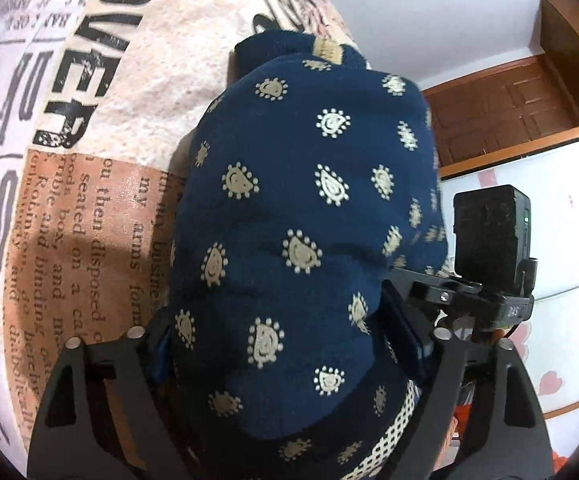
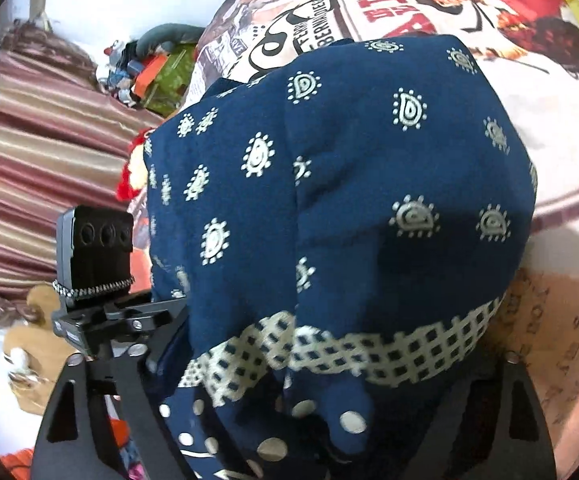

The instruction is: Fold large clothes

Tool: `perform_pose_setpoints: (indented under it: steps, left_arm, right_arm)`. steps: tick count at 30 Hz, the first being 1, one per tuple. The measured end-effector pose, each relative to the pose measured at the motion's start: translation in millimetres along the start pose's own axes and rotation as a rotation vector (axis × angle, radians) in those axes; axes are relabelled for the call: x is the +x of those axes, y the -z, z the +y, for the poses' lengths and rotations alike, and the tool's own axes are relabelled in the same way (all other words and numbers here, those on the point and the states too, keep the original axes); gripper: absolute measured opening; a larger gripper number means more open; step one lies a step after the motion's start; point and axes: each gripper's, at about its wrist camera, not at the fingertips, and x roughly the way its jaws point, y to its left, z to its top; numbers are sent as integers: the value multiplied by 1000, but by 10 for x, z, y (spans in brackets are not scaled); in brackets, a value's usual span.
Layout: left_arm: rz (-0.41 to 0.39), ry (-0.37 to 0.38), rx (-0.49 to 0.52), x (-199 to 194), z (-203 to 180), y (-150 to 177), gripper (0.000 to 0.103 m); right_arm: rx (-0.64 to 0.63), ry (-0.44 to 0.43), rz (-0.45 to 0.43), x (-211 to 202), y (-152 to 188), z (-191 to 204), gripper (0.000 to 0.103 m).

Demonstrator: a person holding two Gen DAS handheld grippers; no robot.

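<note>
My left gripper (image 1: 289, 364) and right gripper (image 2: 289, 384) both reach into the same navy cloth (image 1: 309, 208), a large piece printed with cream paisley motifs and edged with a cream checked band (image 2: 389, 356). It bulges up between the jaws in each view and hides the pads, so I cannot tell whether either pair is clamped on it or merely standing apart around it; the arms of both grippers are spread wide. The cloth lies bunched on a bed whose cover (image 1: 101, 184) is printed like old newspaper, with big black letters, columns of small type on an orange-brown panel, and pale pink-white areas. From my right side the same cover (image 2: 529, 152) shows a red-lettered label and a cartoon figure in red. Beyond the cloth on my left rises a white wall (image 1: 429, 12), with a brown wooden door (image 1: 505, 116) and a dark wooden cabinet (image 1: 569, 52) next to it, and lower down a white panel (image 1: 569, 240) dotted with pink hearts. On my right hangs a striped curtain (image 2: 37, 160) in pink and cream, with a heap of clutter (image 2: 149, 68) beside it, among it something green and something orange. The other gripper's black camera block (image 1: 489, 232) juts into my left view.
</note>
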Motion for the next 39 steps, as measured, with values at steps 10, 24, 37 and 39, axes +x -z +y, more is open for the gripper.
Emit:
perform_pose_setpoints:
  steps: [10,24,37,39]
  left_arm:
    - [-45,-5,32,-428,-163,254,76]
    - [-212,-45,105,-1330,-201,389,74]
    - [-320,-93,35,-2083,231,554,74]
    - [-323,-103,13,-2125,368,573,74]
  right_arm:
    - [9,-54,4,-67,108,400,56]
    - [-125,-88,-60,-200,218,1479,52]
    - [-231,-118,-32,265,278,2397,52]
    - [-235,-127,-9,375,341,2388,52]
